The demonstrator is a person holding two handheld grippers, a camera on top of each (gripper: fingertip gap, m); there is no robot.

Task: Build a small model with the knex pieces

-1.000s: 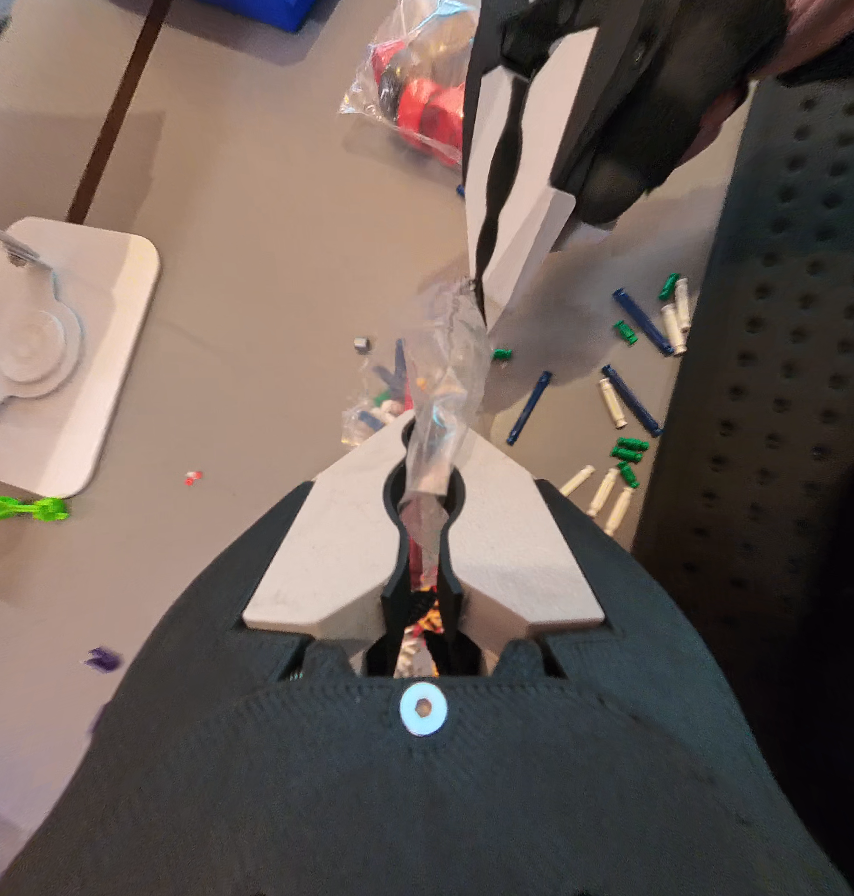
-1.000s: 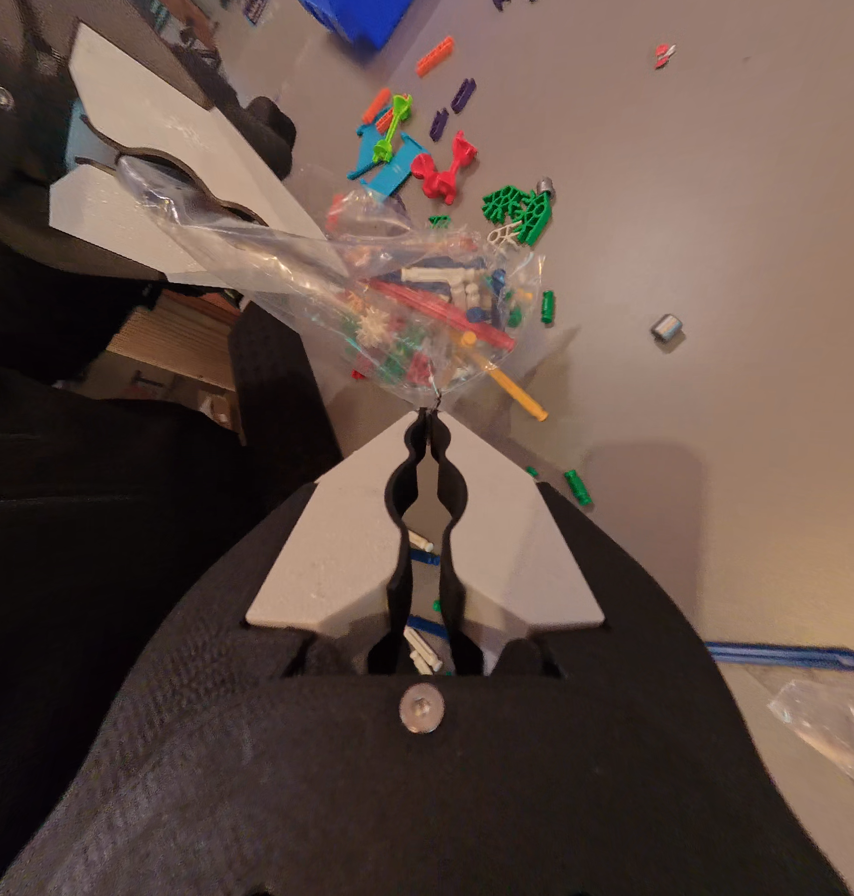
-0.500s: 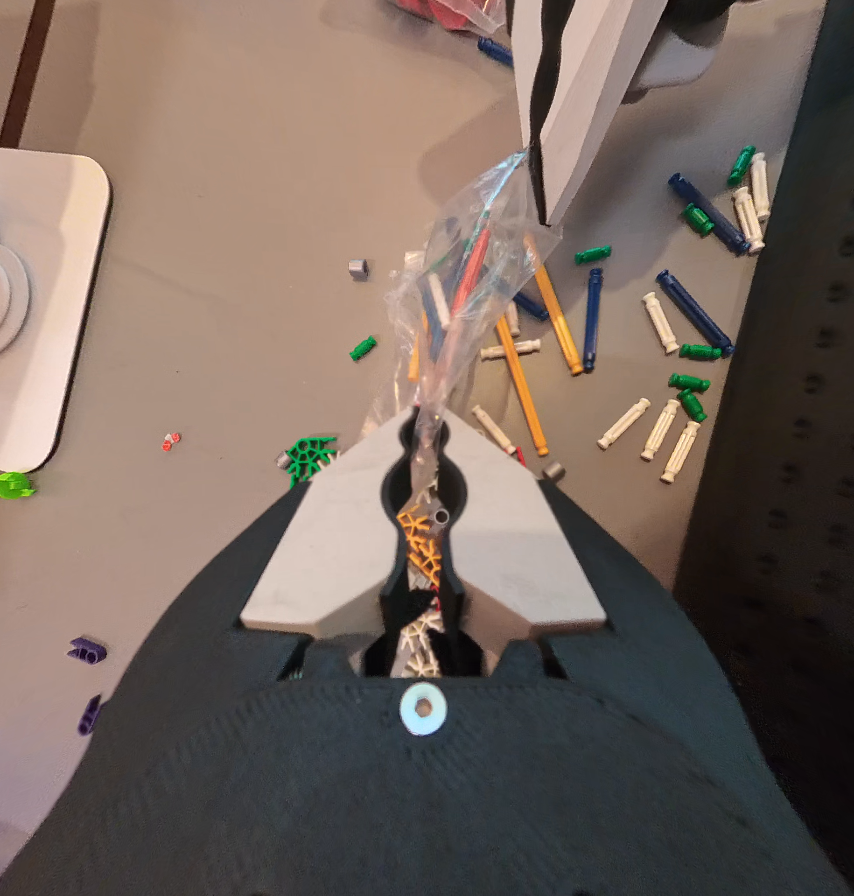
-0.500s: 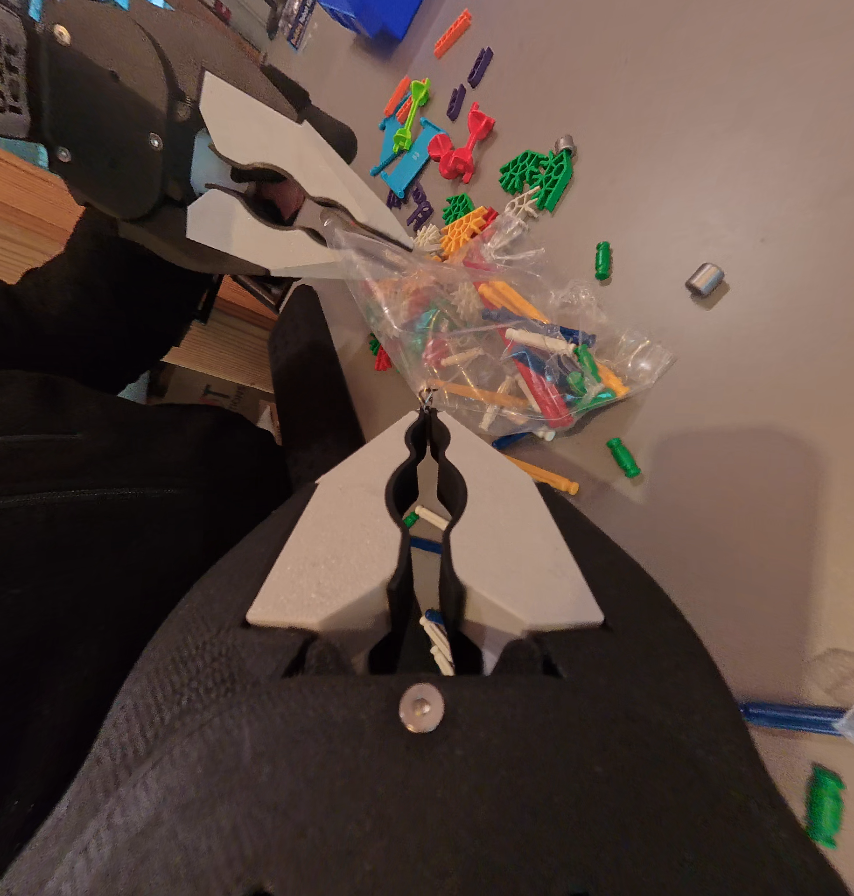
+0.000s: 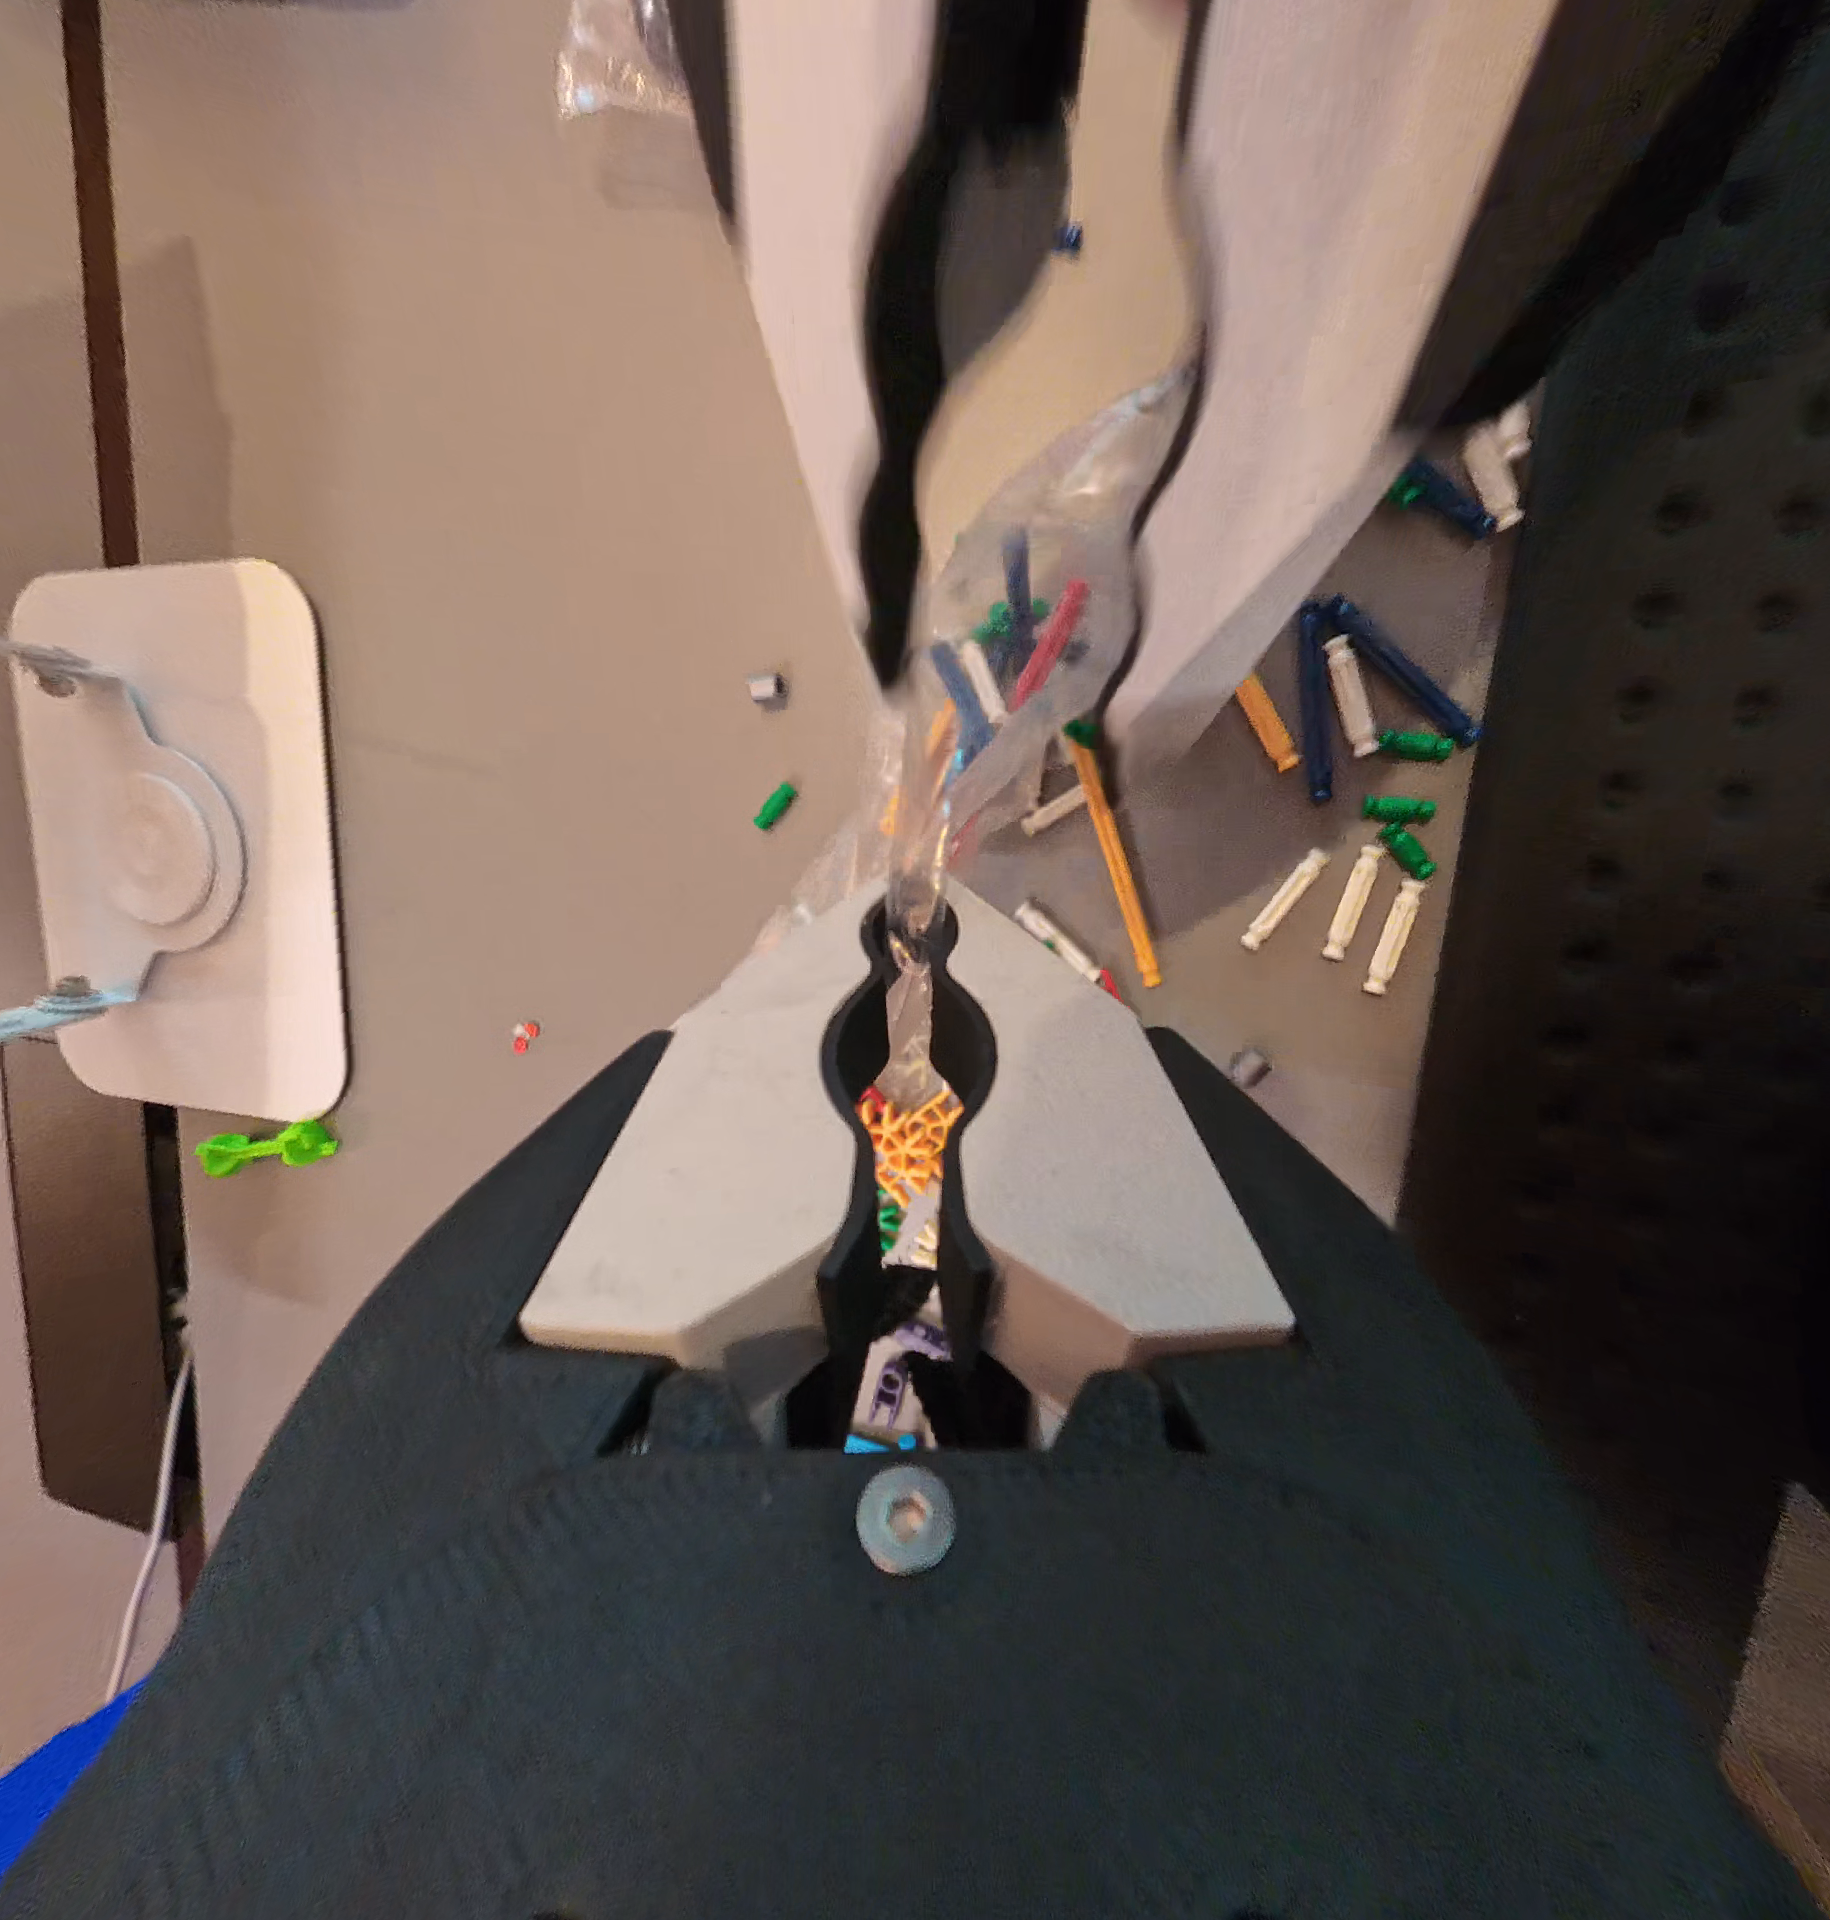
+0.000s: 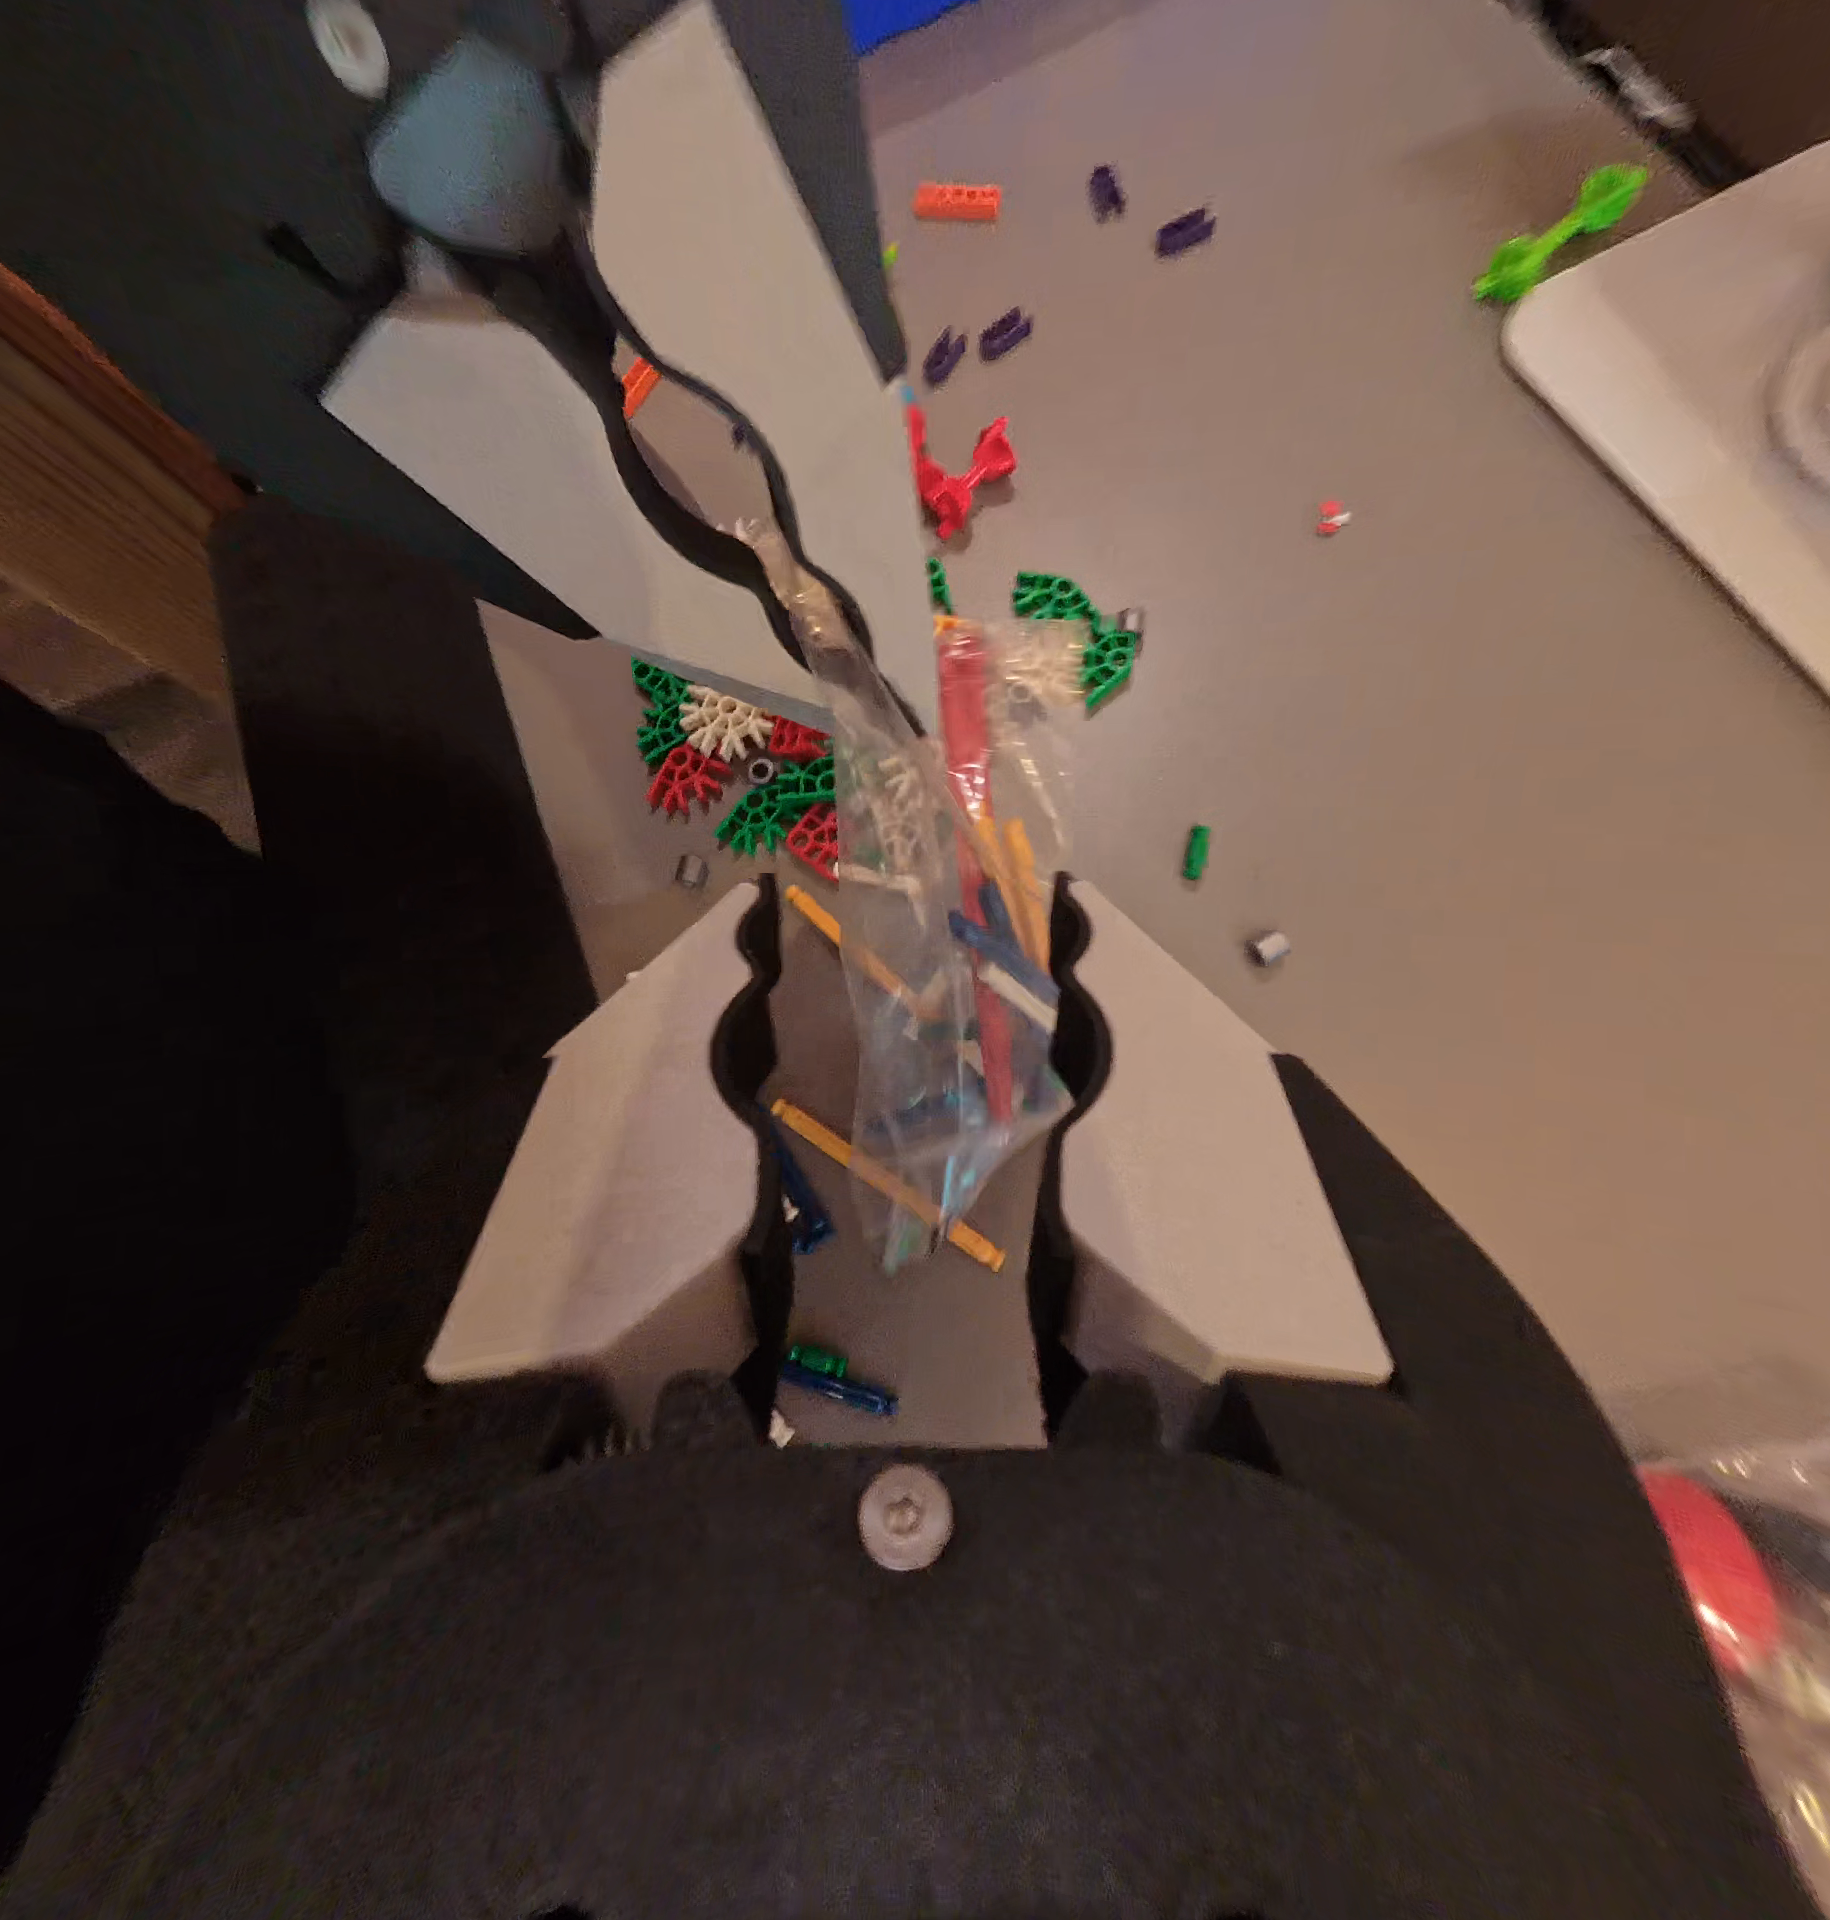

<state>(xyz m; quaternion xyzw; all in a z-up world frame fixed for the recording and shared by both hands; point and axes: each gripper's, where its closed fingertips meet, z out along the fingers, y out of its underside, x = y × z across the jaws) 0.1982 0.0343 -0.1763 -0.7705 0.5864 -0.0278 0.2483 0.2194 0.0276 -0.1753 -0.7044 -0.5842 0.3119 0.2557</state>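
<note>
While we look along the left gripper (image 5: 913, 925), its jaws stand pressed together on a twisted end of the clear plastic bag (image 5: 1025, 644); the film runs back through the narrow slot between the pads, and nothing else is in that grip. From there the bag stretches away, with red, blue, white and yellow rods inside it, into the gap of the right gripper (image 6: 911, 894); that gripper's jaws stand wide apart, one on each side of the bag's full end, and grip nothing; the film lies close to one pad, yet we cannot tell whether it touches. So the bag hangs from the left gripper alone, above the grey bench (image 5: 537, 416) and not resting on it, as far as we can judge.

Under and around it lie loose pieces: white, blue, green and orange rods (image 5: 1347, 904) near a black perforated panel (image 5: 1669, 727); green, red and white connectors (image 6: 724, 748) just beside the left gripper's tip in the right wrist view; a red piece (image 6: 968, 473) and purple clips (image 6: 978, 343) farther off. A white rounded base (image 5: 184, 831) sits well apart, with a lime green piece (image 5: 267, 1148) just beside its corner.
</note>
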